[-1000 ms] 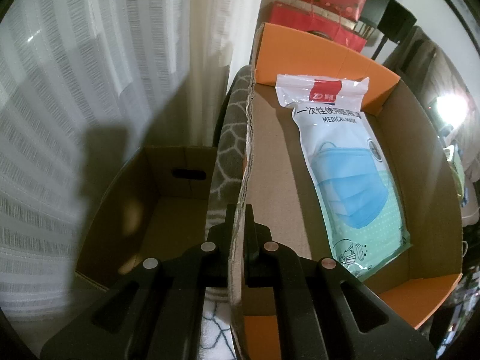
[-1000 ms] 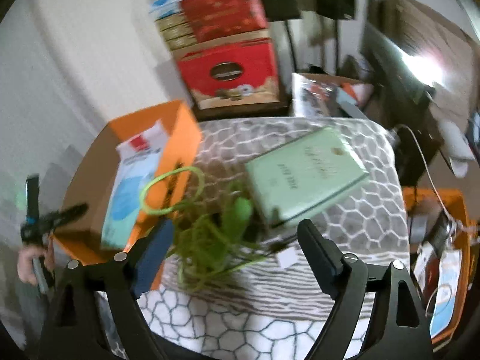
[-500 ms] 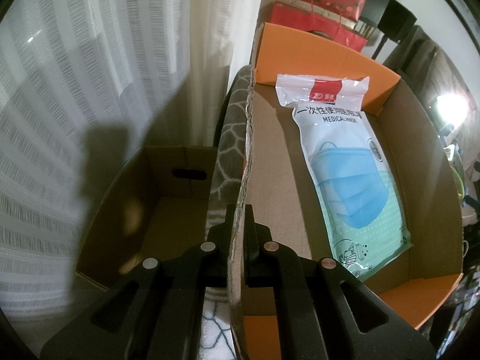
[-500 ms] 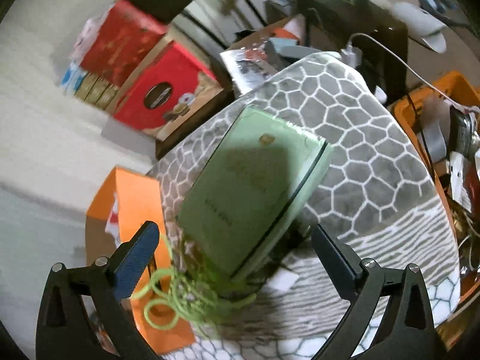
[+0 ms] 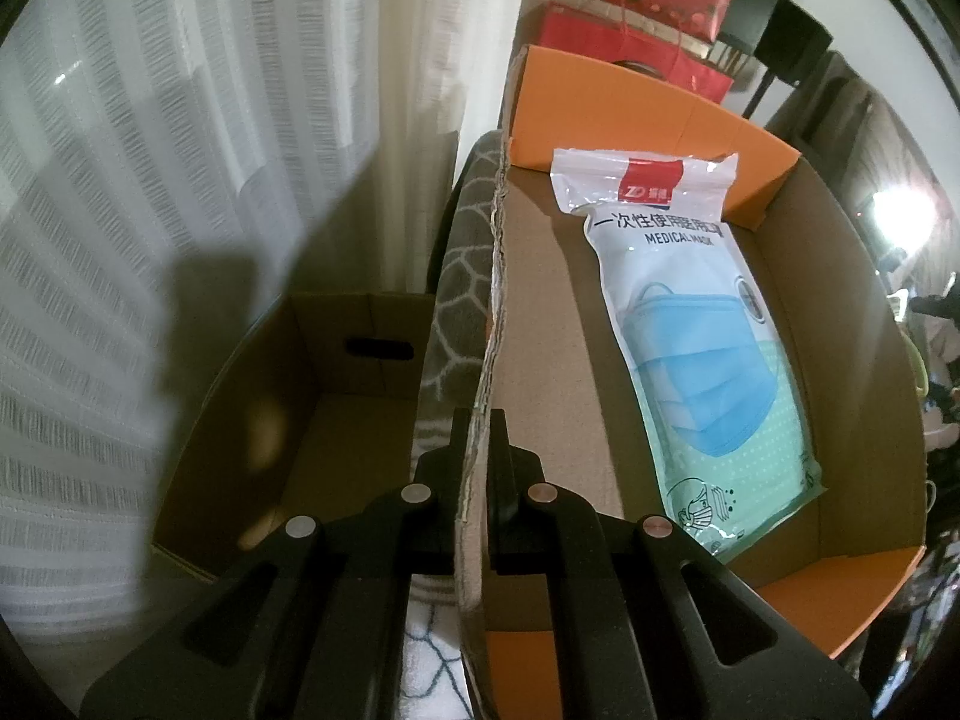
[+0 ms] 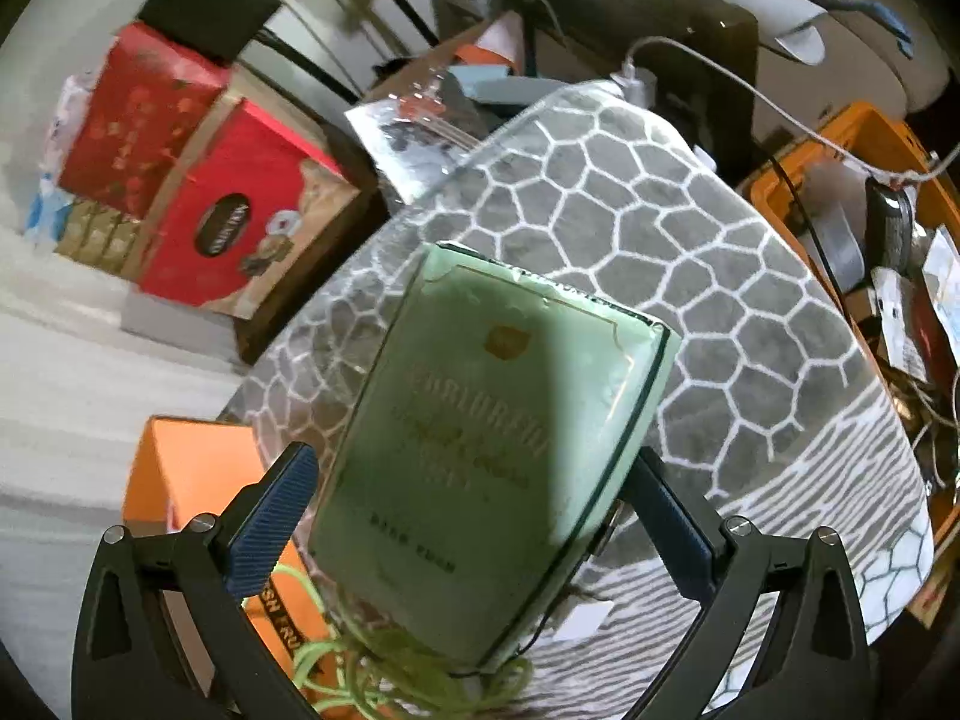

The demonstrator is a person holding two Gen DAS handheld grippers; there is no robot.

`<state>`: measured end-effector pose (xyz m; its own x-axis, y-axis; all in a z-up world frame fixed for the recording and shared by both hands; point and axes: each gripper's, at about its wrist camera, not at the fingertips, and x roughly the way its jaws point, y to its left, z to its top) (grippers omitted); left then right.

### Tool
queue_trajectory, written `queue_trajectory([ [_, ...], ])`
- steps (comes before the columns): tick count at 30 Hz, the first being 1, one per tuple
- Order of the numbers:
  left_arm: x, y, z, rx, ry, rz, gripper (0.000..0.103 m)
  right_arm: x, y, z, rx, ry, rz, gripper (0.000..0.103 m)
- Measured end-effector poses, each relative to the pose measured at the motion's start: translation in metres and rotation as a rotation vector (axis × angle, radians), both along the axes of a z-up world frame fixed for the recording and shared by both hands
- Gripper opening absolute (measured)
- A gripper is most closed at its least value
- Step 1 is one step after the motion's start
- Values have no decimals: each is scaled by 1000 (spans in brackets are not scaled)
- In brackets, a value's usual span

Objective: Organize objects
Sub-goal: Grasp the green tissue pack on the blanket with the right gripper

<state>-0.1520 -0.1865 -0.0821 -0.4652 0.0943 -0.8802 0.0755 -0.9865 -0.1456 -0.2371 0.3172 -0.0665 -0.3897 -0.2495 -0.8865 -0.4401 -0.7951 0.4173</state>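
My left gripper [image 5: 477, 468] is shut on the left wall of an orange cardboard box [image 5: 636, 108]. A pack of blue medical masks [image 5: 696, 330] lies flat inside the box. In the right wrist view my right gripper [image 6: 474, 516] is open, its fingers on either side of a pale green book [image 6: 480, 450] that lies on a grey honeycomb blanket [image 6: 690, 228]. A green coiled cord [image 6: 372, 666] lies under the book's near end. A corner of the orange box [image 6: 186, 468] shows at the left.
A brown cardboard box [image 5: 336, 360] stands below the curtain [image 5: 180, 150] at the left. Red gift boxes [image 6: 198, 168] are stacked at the back. An orange crate [image 6: 888, 180] of clutter and a white cable [image 6: 720, 66] are at the right.
My right gripper has moved in over the green book, which now sits between the open fingers and fills the view. The left gripper has not moved.
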Motion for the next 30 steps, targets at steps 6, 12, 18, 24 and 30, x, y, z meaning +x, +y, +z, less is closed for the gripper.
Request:
queue_trajectory([
  [6,0,1,1,1,-1,-1,3,-8,1,-12,1,-29,-21,103],
  [12,0,2,1,5,0,1,3,-11,0,-6,39,37,46,96],
  [18,1,2,1,4,-1,1,3,-9,-3,2,69,86,90,92],
  [24,1,2,1,7,0,0,3,-6,-4,23,89,156,136,92],
  [30,1,2,1,6,0,-1,3,-2,-8,54,100,209,192,92],
])
